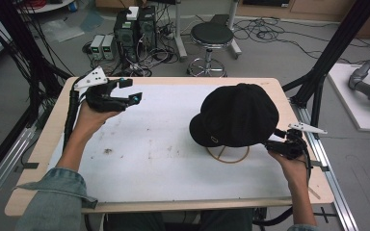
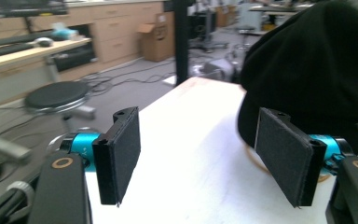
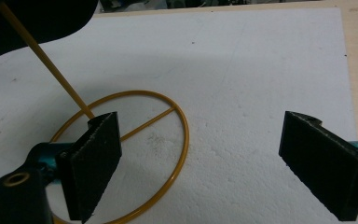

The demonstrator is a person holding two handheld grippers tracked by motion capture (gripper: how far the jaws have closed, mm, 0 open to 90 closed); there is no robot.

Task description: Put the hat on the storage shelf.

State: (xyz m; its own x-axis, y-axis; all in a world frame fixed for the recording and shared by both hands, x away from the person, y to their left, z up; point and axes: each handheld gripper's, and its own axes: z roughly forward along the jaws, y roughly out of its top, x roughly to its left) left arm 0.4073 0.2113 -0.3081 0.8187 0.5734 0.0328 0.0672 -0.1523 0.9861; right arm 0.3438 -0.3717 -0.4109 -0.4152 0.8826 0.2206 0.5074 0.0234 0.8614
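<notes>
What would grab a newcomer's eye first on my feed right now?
The black cap perched on a yellow wire stand at the right of the white board stands out most. The right gripper sits open right beside the stand's ring base, while the left gripper is held open over the board's far left corner, away from the cap.

High view above table [image 1: 149, 144]; both gripper views low, close, sharing the cap [image 1: 238, 115].
</notes>
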